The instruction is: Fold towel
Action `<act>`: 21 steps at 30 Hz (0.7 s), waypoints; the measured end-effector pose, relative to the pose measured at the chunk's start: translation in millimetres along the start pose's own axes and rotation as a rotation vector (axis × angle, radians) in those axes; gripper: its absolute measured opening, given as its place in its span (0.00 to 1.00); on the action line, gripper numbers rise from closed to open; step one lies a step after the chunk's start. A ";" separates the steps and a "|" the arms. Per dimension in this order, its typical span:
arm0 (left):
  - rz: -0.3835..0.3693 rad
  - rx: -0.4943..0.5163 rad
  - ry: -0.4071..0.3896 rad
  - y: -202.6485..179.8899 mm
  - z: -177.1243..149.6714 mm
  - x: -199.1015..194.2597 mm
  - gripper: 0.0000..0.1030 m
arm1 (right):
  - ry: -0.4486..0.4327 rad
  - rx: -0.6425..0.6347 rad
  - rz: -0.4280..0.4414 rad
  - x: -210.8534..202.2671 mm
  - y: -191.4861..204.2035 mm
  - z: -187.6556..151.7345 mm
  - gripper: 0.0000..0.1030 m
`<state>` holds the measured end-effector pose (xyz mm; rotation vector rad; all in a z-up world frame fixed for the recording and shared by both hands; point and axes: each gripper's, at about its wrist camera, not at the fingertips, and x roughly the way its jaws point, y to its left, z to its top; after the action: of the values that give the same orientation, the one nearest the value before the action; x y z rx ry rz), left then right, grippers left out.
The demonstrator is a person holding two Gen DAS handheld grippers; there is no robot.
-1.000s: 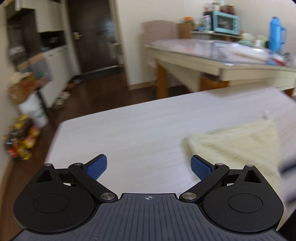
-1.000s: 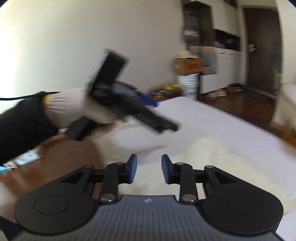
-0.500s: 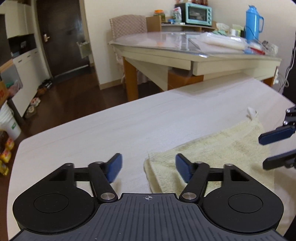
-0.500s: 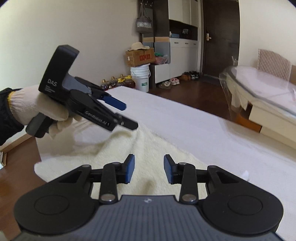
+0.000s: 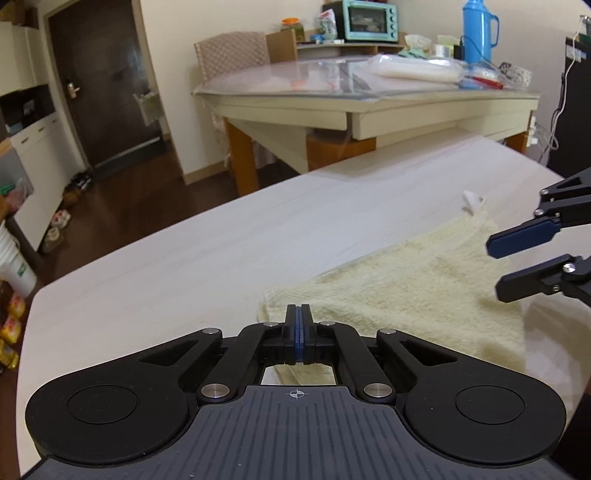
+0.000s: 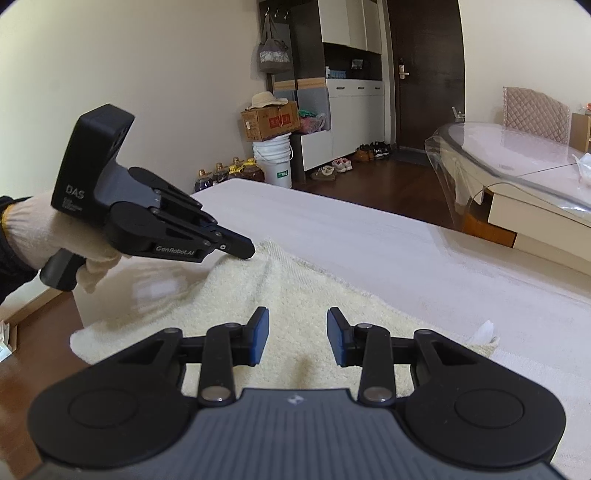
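A pale yellow towel (image 5: 424,284) lies flat on the white table (image 5: 184,273), a small white tag (image 5: 471,199) at its far corner. My left gripper (image 5: 299,317) is shut at the towel's near left corner; in the right wrist view its tip (image 6: 240,249) pinches the raised towel edge (image 6: 266,254). My right gripper (image 6: 297,334) is open, hovering just above the towel (image 6: 295,295) at its right side; it also shows in the left wrist view (image 5: 517,266) with the jaws apart.
A second table (image 5: 369,96) with a glass top stands behind, carrying a blue thermos (image 5: 478,29), a toaster oven (image 5: 371,18) and bags. Dark wood floor, white bucket (image 6: 275,158), bottles and cabinets lie past the table's left edge.
My left gripper has closed from wide open onto the towel's corner. My right gripper has moved in over the towel's right side and stays open.
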<state>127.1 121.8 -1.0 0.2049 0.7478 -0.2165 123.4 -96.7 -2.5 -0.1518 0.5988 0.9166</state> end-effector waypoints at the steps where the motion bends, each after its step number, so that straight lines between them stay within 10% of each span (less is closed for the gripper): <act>1: -0.005 -0.012 0.014 2.6 -0.2 1.6 0.05 | -0.001 0.000 0.000 0.5 -0.8 0.7 0.39; 4: -0.006 -0.063 0.025 11.1 -3.0 3.6 0.34 | -0.003 0.000 0.002 1.6 -2.1 1.2 0.40; 17: -0.046 -0.046 -0.007 -3.4 -2.7 -0.8 0.06 | 0.004 0.019 0.001 7.1 -7.9 -2.8 0.42; 21: -0.222 -0.011 -0.117 -21.3 3.4 -33.9 0.06 | -0.008 0.002 0.021 -0.5 -8.7 -1.8 0.44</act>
<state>99.4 104.6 22.5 0.0975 0.6543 -0.4321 129.2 -103.0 -4.8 -0.1405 0.5949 0.9365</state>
